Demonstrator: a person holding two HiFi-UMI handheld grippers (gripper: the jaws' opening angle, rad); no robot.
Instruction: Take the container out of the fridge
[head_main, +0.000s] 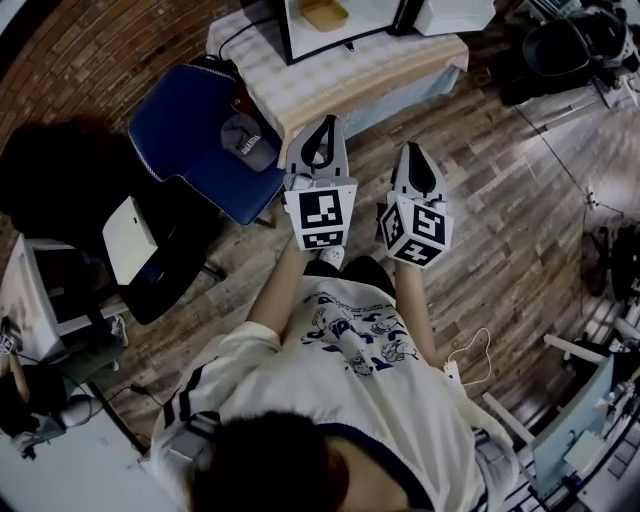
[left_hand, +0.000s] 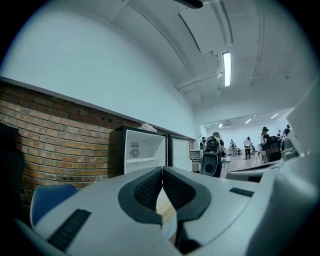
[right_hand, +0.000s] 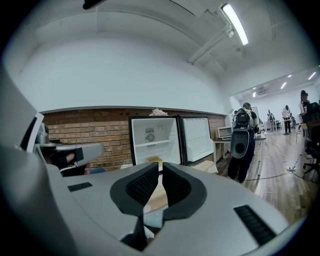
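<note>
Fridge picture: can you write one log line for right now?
phase: reach not begun | fridge: door open | container: inside fridge | left gripper: shut, empty | right gripper: shut, empty

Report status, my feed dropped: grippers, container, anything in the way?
Left gripper shut, empty. Right gripper shut, empty. Yellow container inside open fridge, untouched. No obstruction seen.
</note>
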